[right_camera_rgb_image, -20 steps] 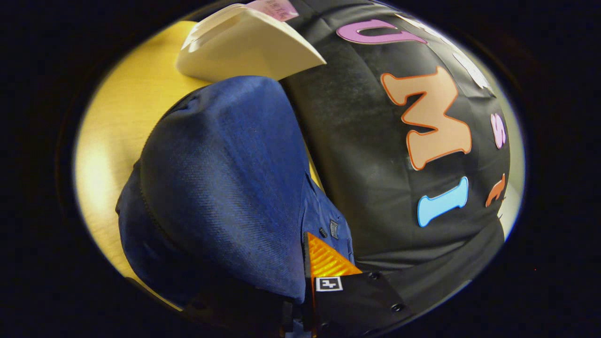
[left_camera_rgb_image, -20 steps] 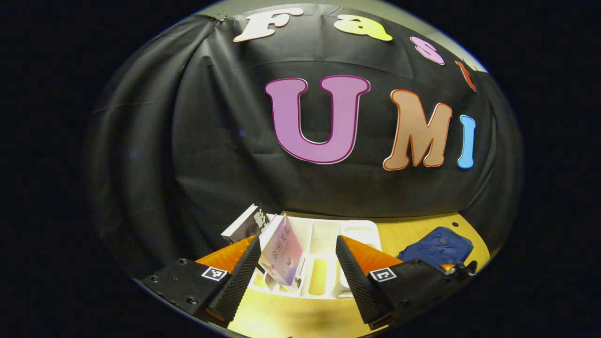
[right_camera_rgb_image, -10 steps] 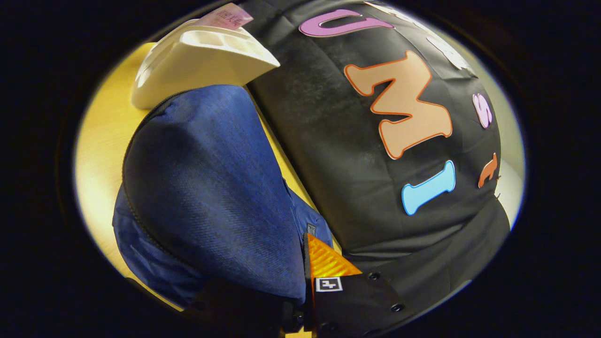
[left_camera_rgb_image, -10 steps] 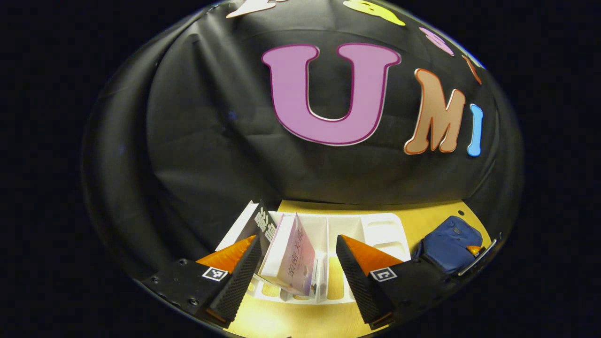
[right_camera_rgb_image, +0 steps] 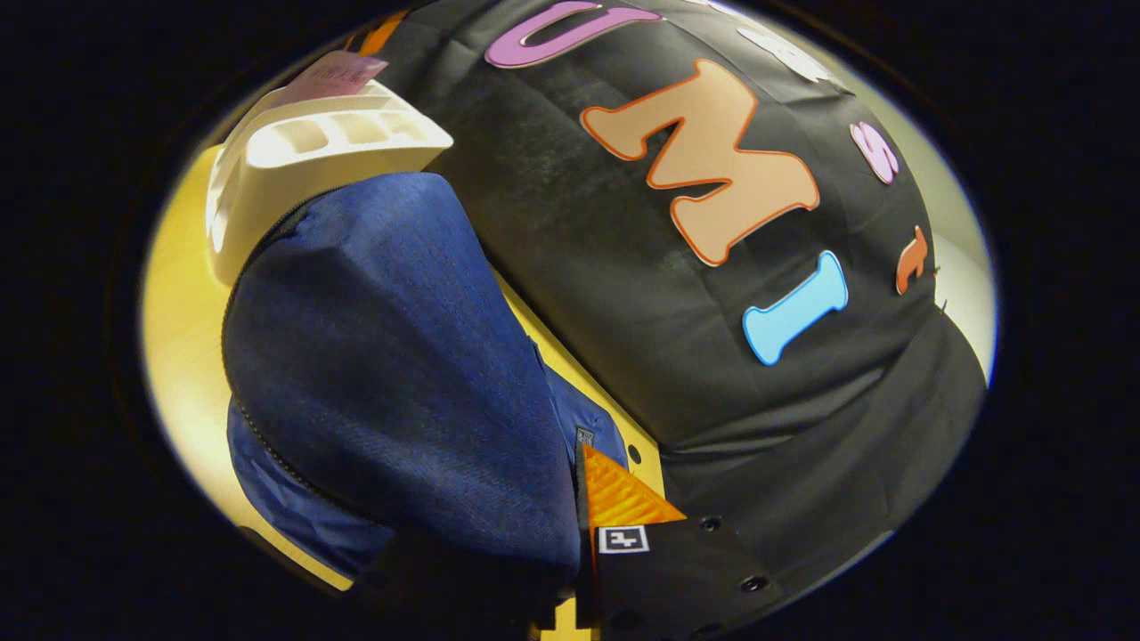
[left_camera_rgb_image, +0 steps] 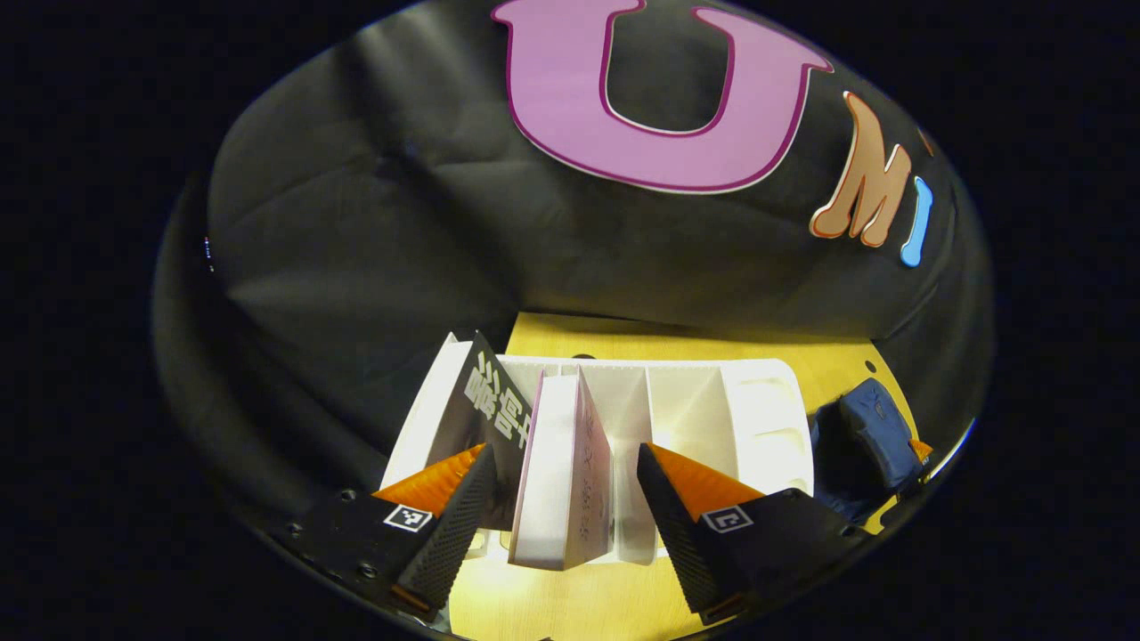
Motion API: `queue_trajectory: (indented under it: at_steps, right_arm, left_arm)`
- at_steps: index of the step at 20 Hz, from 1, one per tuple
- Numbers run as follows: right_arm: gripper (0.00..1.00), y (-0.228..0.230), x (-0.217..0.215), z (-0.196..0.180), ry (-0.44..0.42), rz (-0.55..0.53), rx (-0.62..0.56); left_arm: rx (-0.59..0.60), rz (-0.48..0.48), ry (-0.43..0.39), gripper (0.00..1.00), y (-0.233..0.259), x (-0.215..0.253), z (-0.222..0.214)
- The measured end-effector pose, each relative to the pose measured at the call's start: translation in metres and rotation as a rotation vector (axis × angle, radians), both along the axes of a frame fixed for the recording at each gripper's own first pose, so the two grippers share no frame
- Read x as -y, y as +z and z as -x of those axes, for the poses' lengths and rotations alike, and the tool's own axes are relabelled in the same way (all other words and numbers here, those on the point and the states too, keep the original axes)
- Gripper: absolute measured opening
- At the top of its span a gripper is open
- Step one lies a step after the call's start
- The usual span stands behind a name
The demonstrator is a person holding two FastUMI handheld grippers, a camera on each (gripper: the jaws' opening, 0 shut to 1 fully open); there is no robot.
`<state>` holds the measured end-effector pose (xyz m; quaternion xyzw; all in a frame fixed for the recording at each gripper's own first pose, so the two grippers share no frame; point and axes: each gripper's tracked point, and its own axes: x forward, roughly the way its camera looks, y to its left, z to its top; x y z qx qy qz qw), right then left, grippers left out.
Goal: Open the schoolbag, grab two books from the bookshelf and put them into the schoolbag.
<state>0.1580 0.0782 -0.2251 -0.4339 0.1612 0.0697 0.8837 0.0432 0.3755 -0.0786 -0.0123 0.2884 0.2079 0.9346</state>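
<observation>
The left claw (left_camera_rgb_image: 563,499) is being held open, with its two fingers straddling the pink-covered book (left_camera_rgb_image: 570,481) that is standing in the white bookshelf (left_camera_rgb_image: 766,418); neither finger is being pressed against the covers. A black-covered book (left_camera_rgb_image: 485,418) is leaning just beside it, close to the left finger.

In the right gripper view, a fold of the blue schoolbag (right_camera_rgb_image: 401,356) is being held up off the wooden bench (right_camera_rgb_image: 178,338) at the right claw (right_camera_rgb_image: 570,552). Only one finger is being shown clearly, so whether the right claw is closed on the fabric cannot be told. In the left gripper view the schoolbag is being shown beside the bookshelf's right end.

The following risks are being judged from this position:

- The black-covered book is likely to be caught or toppled if the left claw is closed off-centre, because the left finger is being kept so near it.
- The pink-covered book is likely to slip or fan open if only its upper edge is being pinched.
- The bookshelf is likely to be dragged if the book is being lifted at a tilt.
- The schoolbag opening is likely to collapse if the raised fabric is released early.
</observation>
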Motion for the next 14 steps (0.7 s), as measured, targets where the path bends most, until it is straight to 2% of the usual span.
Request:
queue_trajectory:
  at_steps: [5,8,11,13,14]
  right_arm:
    - [0.09,0.014,0.005,0.009,-0.047,-0.054,-0.013]
    - [0.10,0.018,0.007,0.013,-0.070,-0.077,-0.020]
    - [0.10,0.020,0.008,0.018,-0.080,-0.095,-0.024]
    - [0.09,0.022,0.007,0.020,-0.080,-0.105,-0.024]
    - [0.09,0.023,0.008,0.021,-0.079,-0.107,-0.024]
  left_arm:
    - [-0.143,0.046,-0.021,0.92,-0.025,-0.014,-0.001]
    - [-0.218,0.099,-0.028,0.86,-0.036,-0.011,0.000]
    - [-0.284,0.140,-0.034,0.83,-0.048,-0.004,-0.002]
    - [-0.317,0.161,-0.054,0.77,-0.053,0.004,-0.008]
    - [-0.333,0.169,-0.060,0.71,-0.055,0.006,-0.011]
